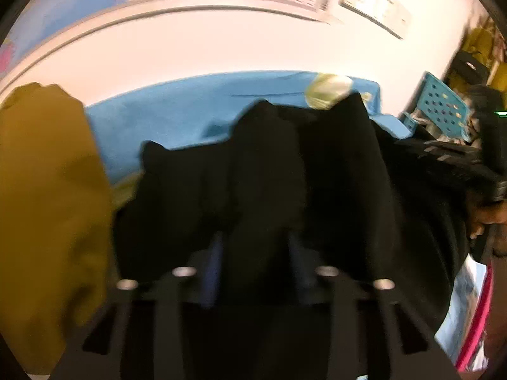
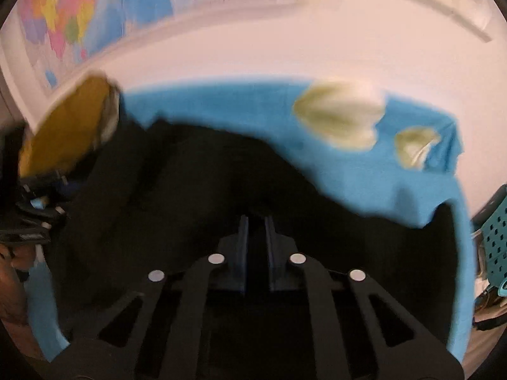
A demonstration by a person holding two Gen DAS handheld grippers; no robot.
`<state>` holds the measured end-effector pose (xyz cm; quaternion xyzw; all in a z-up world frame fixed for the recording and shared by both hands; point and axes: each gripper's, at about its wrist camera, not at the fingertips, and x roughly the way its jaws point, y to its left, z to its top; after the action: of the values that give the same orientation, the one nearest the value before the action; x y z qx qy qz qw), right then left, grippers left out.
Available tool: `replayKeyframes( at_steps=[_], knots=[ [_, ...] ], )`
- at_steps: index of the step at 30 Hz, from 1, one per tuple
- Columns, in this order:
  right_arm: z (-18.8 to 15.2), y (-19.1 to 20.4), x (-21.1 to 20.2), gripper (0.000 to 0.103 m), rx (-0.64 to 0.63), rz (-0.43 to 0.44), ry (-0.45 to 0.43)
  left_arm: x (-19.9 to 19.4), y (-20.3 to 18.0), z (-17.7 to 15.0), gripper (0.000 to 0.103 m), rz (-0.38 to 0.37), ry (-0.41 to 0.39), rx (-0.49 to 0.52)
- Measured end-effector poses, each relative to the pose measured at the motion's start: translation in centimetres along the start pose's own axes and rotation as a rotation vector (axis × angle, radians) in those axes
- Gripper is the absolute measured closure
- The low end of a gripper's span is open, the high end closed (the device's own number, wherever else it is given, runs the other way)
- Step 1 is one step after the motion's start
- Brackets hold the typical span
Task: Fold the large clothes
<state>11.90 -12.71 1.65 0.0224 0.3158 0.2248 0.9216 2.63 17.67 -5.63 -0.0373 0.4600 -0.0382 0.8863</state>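
A large black garment [image 1: 269, 164] hangs bunched in front of my left gripper [image 1: 256, 240]. Its fingers [image 1: 215, 253] are closed on a fold of the cloth, which hides the tips. In the right wrist view the same black garment [image 2: 190, 183] spreads over a blue cloth-covered surface [image 2: 221, 107]. My right gripper [image 2: 256, 221] has its fingers [image 2: 244, 237] close together, pinching the black fabric. Both views are blurred by motion.
A mustard-yellow garment [image 1: 47, 205] hangs at the left and also shows in the right wrist view [image 2: 69, 126]. Pale yellow-white items [image 2: 342, 117] lie on the blue cloth. A teal perforated basket [image 1: 443, 104] stands at the right. A map [image 2: 63, 15] is on the wall.
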Motion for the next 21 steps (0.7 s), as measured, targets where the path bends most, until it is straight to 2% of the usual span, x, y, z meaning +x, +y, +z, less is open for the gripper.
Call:
replayKeyframes(
  at_steps=[2,3,7,9,11,12,13,15,17,21],
  knots=[
    [0.5,-1.8,-1.8,0.095,0.070,-0.037,-0.075,-0.6,0.6,0.4,0.086,0.006,-0.024,-0.022],
    [0.5,-2.2,-1.6,0.095,0.084,-0.033,-0.064,-0.6,0.9,0.6,0.086,-0.012,-0.025,-0.035],
    [-0.9,-2.1,1.8,0.091,0.079,-0.041,0.085,0.2,1.2,0.5,0.081,-0.003,-0.010,-0.045],
    [-1.2,-1.8,2.4,0.087,0.076,-0.062,0.101,0.2,1.4,0.3,0.069,0.025,-0.020,-0.061],
    [-1.2,-1.5,1.8,0.079,0.084,-0.056,0.086,-0.4,1.7,0.1,0.067,0.027,-0.030,-0.064],
    [-1.2,-1.4,1.1,0.068,0.095,-0.065,0.065,-0.8,1.6,0.0,0.067,0.027,-0.045,-0.065],
    [-1.2,-1.2,0.5,0.062,0.093,-0.064,0.043,-1.2,1.6,-0.1,0.066,0.028,-0.057,-0.062],
    [-1.2,-0.6,-1.3,0.057,0.081,-0.037,-0.014,-2.0,1.2,-0.3,0.061,0.046,-0.082,-0.049],
    [-1.0,0.6,-3.0,0.056,0.052,0.001,-0.058,-2.9,0.5,-0.5,0.053,0.053,-0.113,-0.023],
    [-1.0,2.6,-3.7,0.052,-0.007,0.101,-0.081,-3.7,-1.1,-0.6,0.051,0.070,-0.142,0.027]
  ],
)
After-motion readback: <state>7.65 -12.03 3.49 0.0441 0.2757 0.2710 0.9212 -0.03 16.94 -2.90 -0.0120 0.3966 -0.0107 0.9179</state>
